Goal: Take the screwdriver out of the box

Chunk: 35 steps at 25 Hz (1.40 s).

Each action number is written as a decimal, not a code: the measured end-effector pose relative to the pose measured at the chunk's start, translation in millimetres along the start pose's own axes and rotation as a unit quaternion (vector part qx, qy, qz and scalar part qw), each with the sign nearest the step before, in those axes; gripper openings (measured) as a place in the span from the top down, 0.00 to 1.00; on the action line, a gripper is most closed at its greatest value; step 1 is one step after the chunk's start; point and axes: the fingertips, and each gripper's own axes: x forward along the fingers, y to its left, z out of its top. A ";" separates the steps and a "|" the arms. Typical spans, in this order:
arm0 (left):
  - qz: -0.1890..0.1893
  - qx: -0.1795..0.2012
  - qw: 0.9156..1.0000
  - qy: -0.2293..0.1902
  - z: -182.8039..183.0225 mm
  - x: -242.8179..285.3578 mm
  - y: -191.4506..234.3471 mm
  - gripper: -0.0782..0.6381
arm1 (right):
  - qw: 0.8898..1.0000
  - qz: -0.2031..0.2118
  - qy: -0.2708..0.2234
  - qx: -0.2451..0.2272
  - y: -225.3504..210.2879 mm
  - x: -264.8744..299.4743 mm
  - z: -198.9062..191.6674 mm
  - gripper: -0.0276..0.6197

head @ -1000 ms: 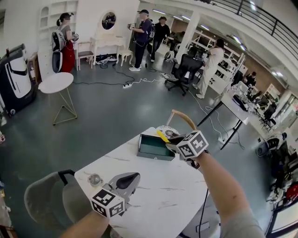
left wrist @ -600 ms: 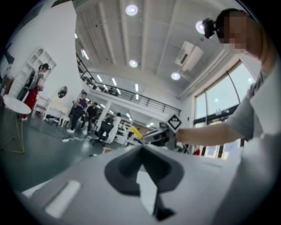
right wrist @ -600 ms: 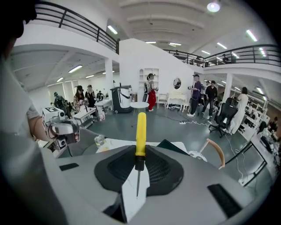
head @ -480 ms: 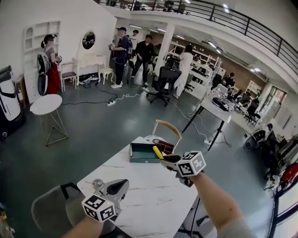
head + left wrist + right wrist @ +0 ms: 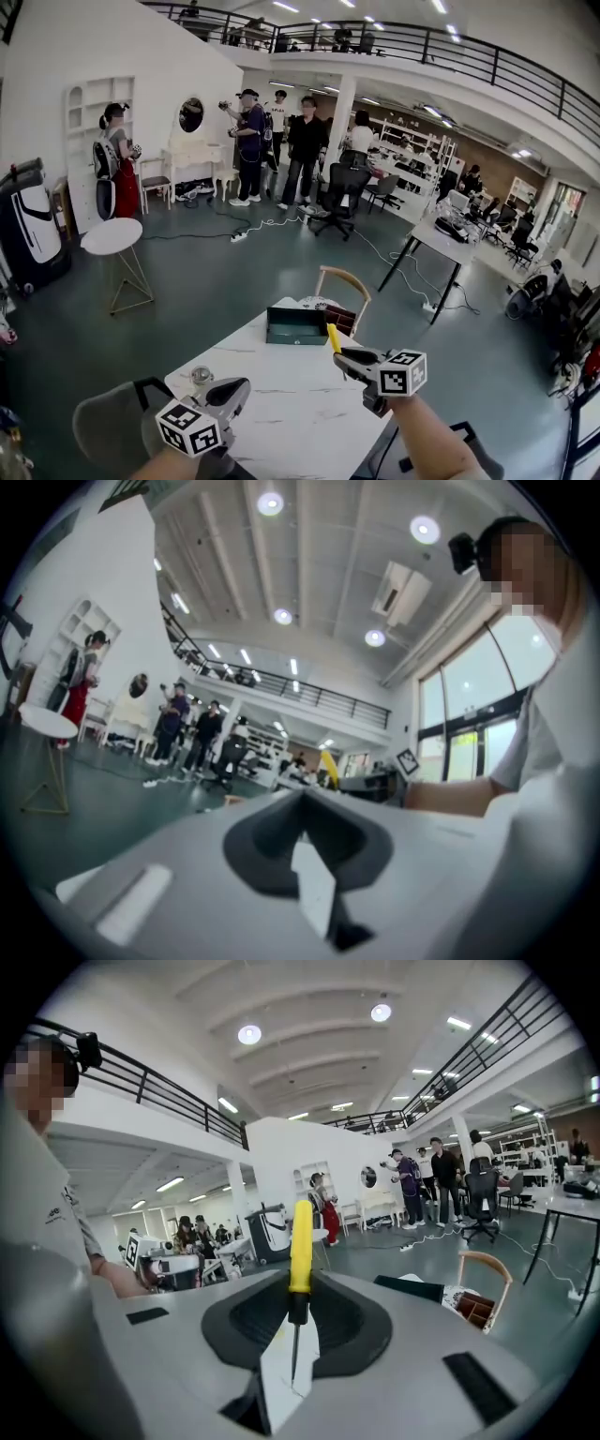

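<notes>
The right gripper [image 5: 341,355] has its fingers clamped on the screwdriver [image 5: 332,337]. They pinch it at the dark collar and thin shaft just below the yellow handle, which juts up past the fingertips. A grip that close to the handle probably keeps the tool from swinging between the pads. The screwdriver hangs in the air above the white table [image 5: 291,412], on the near side of the open dark green box [image 5: 296,328] and clear of it, so the removal looks done. What seems left is to set it down on bare table. The left gripper [image 5: 239,386] sits low at the near left with its fingers together on nothing, likely kept aside because 1 hand is enough. A small shiny round object [image 5: 200,376] stands just beyond it; I cannot tell what it is.
</notes>
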 end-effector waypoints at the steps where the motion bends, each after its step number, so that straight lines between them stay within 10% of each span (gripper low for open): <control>1: 0.004 0.000 1.000 0.002 -1.2 1.0 -5.3 0.88 | 1.000 0.007 -0.009 0.003 0.7 -6.8 -0.5 0.85; 20: 0.082 0.007 0.996 -0.030 -16.4 18.7 -165.4 0.88 | 0.977 0.144 -0.149 0.047 5.9 -172.0 -16.5 0.85; 35: 0.061 0.000 0.997 -0.036 13.4 -18.5 -136.8 0.88 | 0.971 0.110 -0.210 0.023 32.9 -181.9 16.0 0.85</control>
